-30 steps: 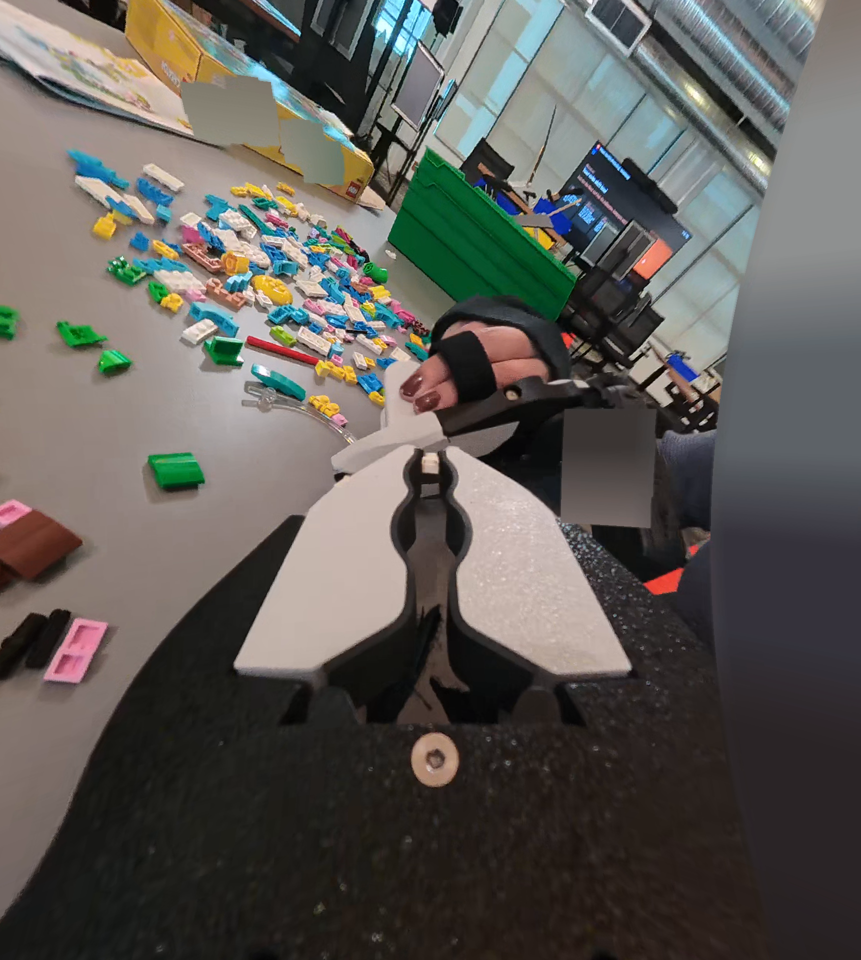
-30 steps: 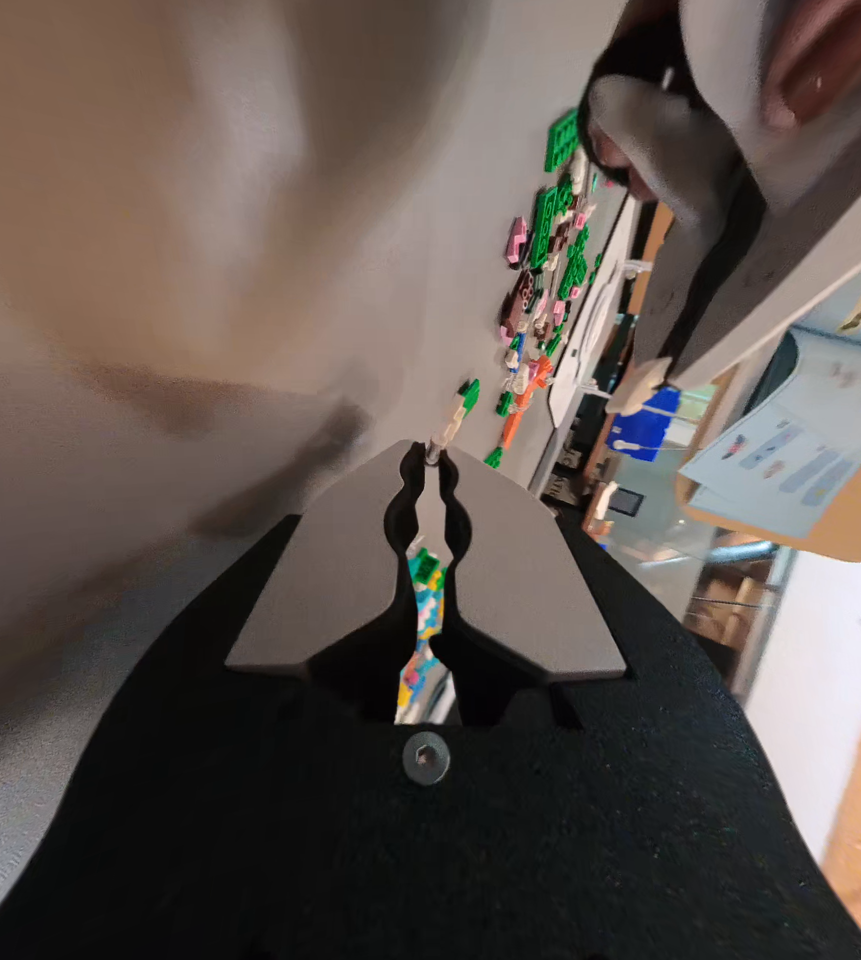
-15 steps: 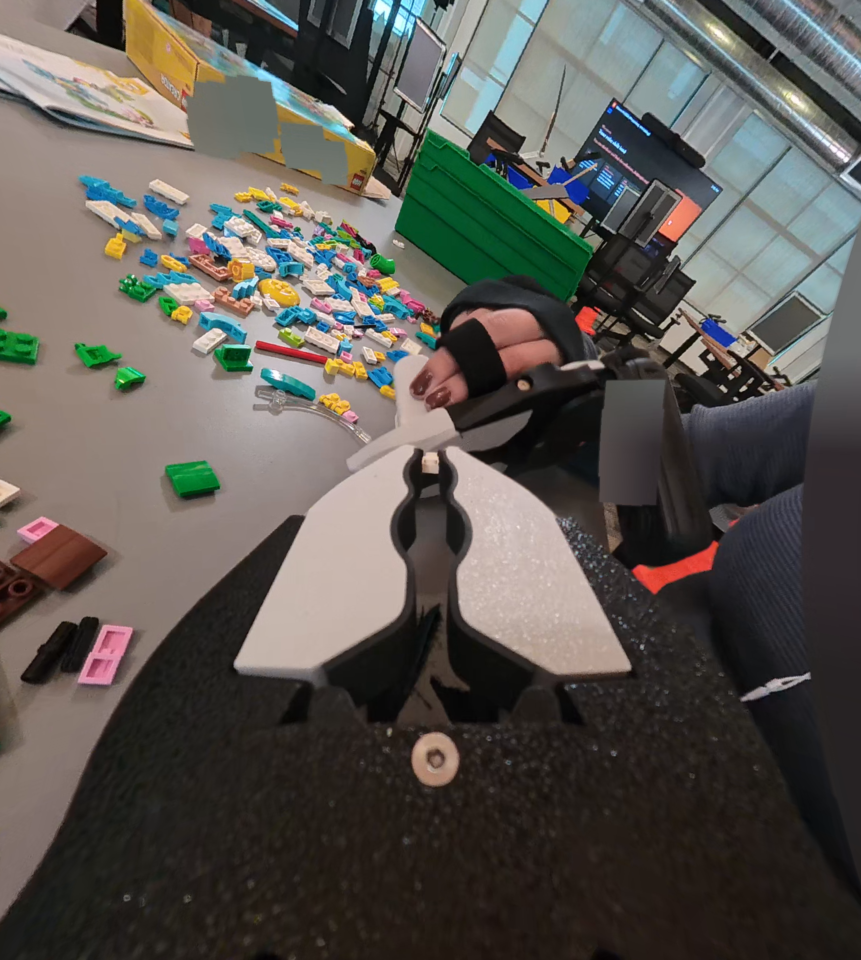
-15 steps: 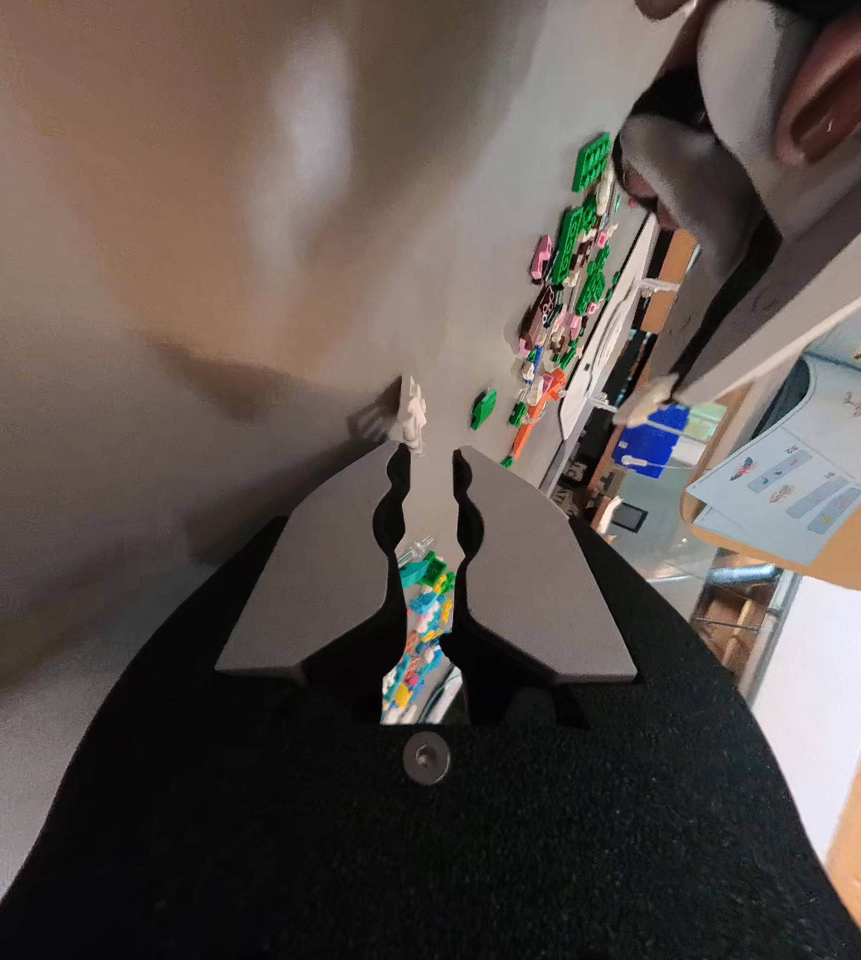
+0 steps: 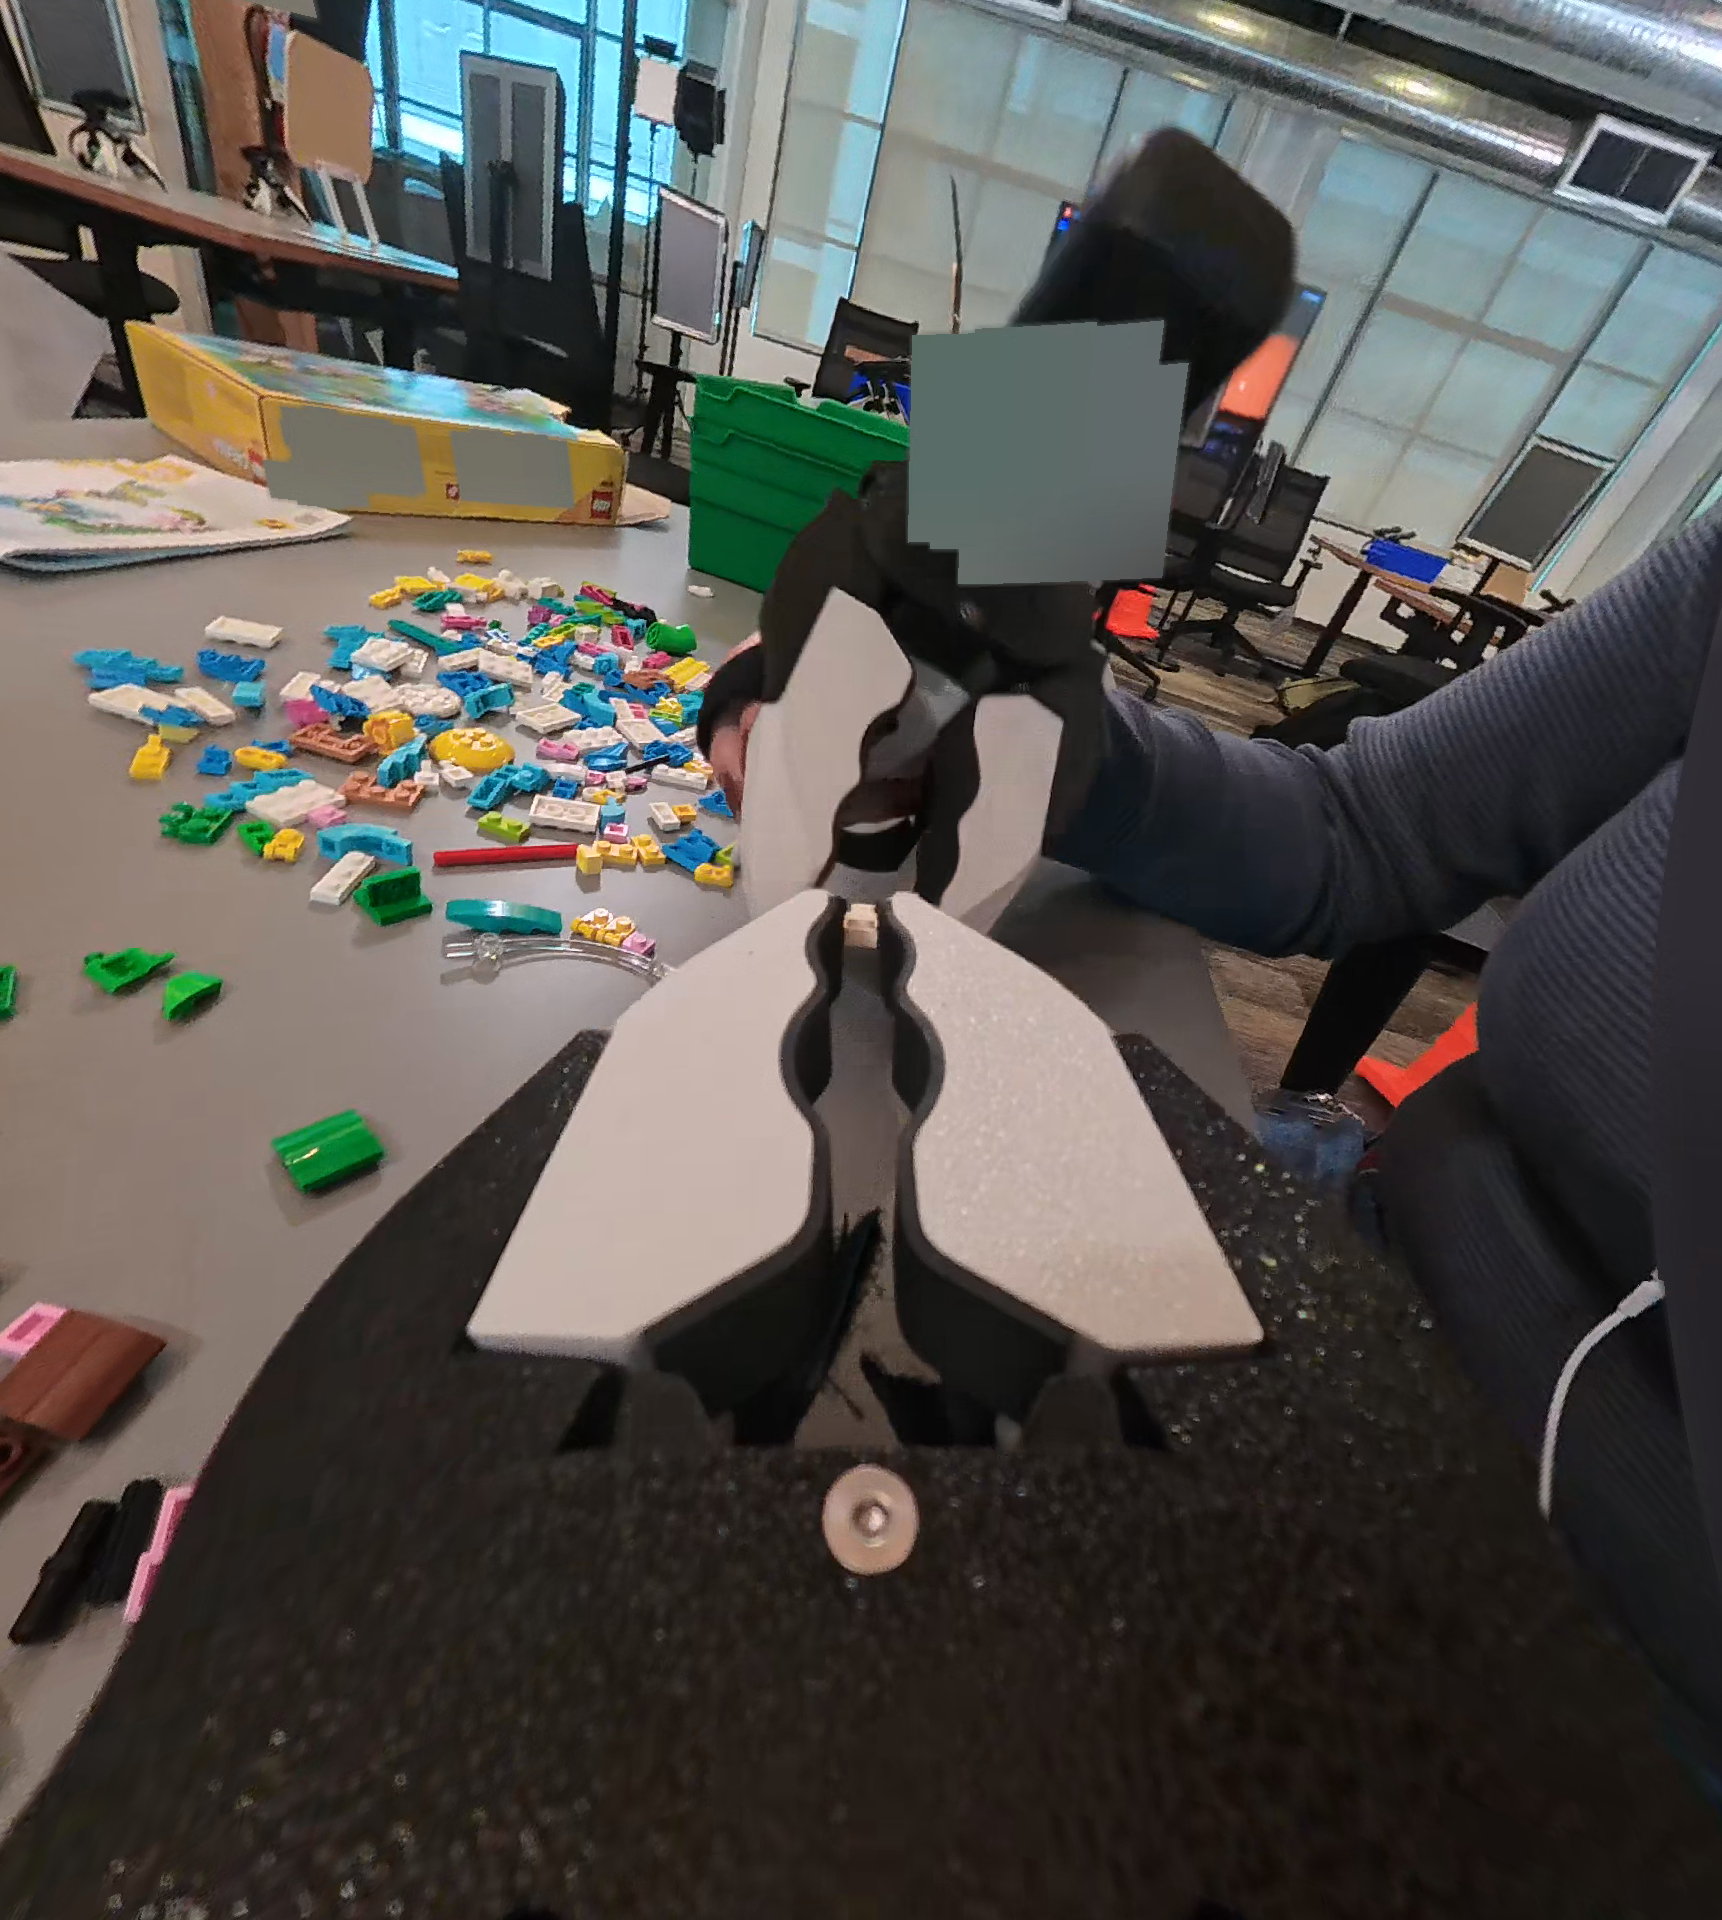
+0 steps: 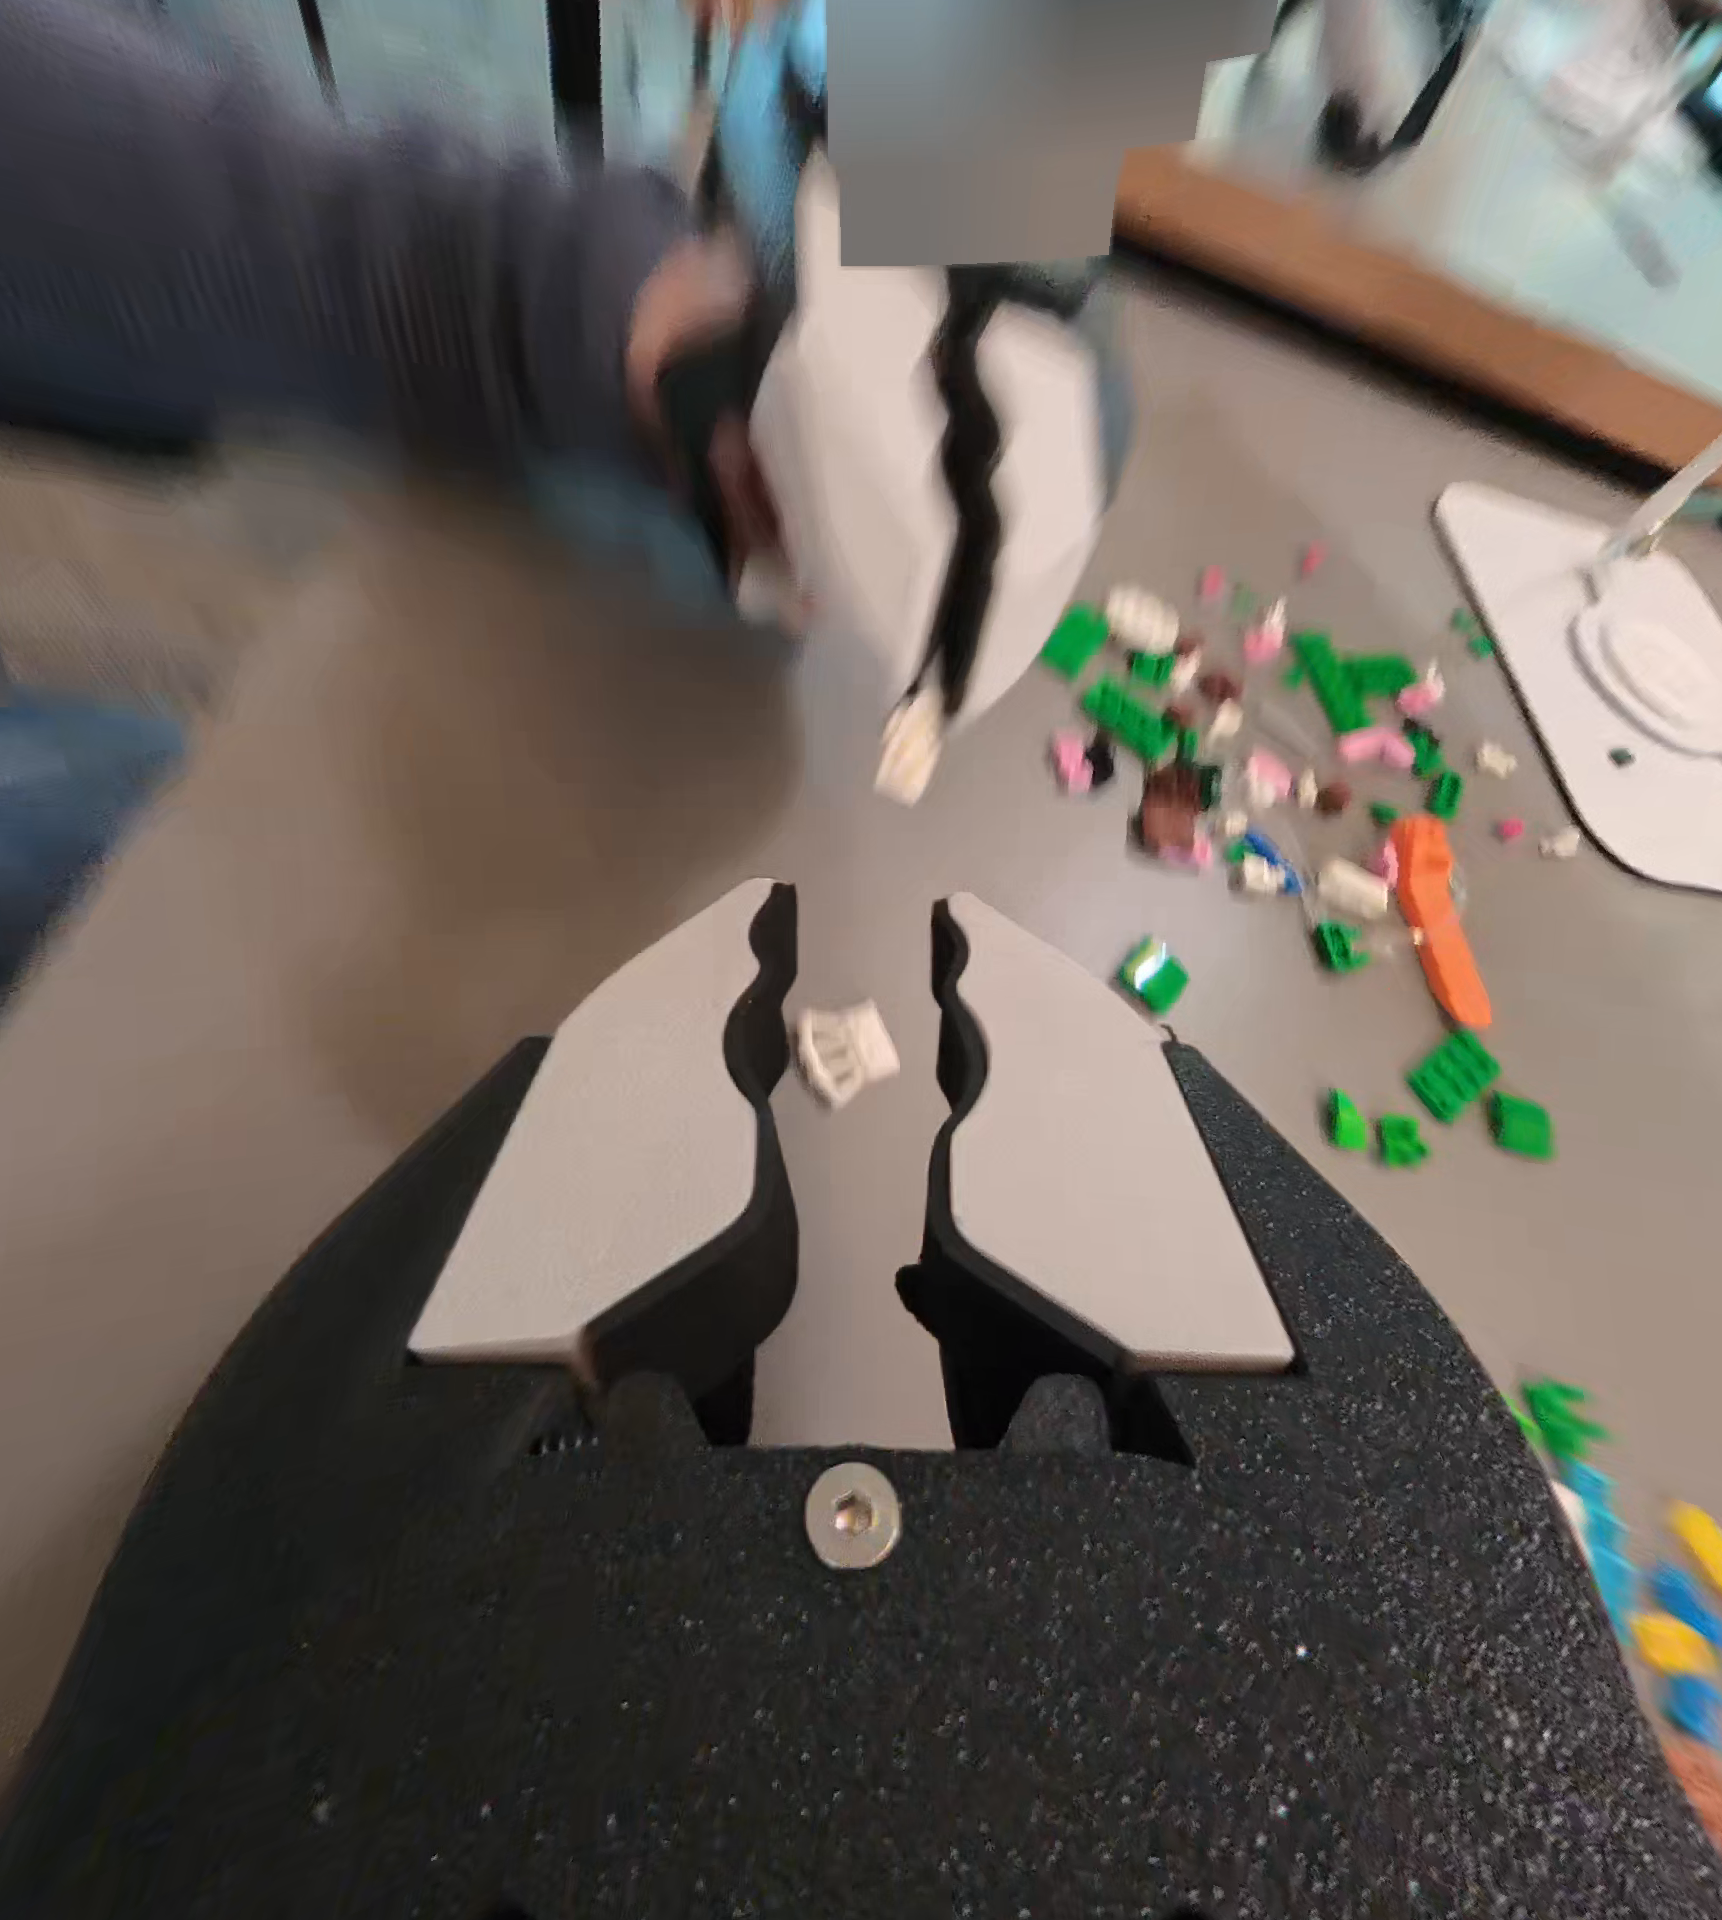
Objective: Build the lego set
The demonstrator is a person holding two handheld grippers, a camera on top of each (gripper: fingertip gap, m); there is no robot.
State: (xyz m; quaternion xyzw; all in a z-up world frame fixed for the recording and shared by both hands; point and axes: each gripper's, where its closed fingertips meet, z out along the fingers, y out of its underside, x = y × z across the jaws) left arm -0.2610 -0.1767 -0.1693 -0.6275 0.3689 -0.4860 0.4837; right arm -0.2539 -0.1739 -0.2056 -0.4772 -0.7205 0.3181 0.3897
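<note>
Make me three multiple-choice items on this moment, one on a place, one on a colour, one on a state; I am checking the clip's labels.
1. Where is the yellow box?
A. at the table's far edge
B. on the floor
C. in the green crate

2. What colour is the rod by the loose bricks?
A. blue
B. red
C. black

3. How is the right gripper?
A. shut on a piece
B. open, with a white piece on the table between its fingers
C. out of view

Answers: 1 A, it lies beyond the booklet; 2 B, plainly red; 3 B, the fingers stand apart.
</note>
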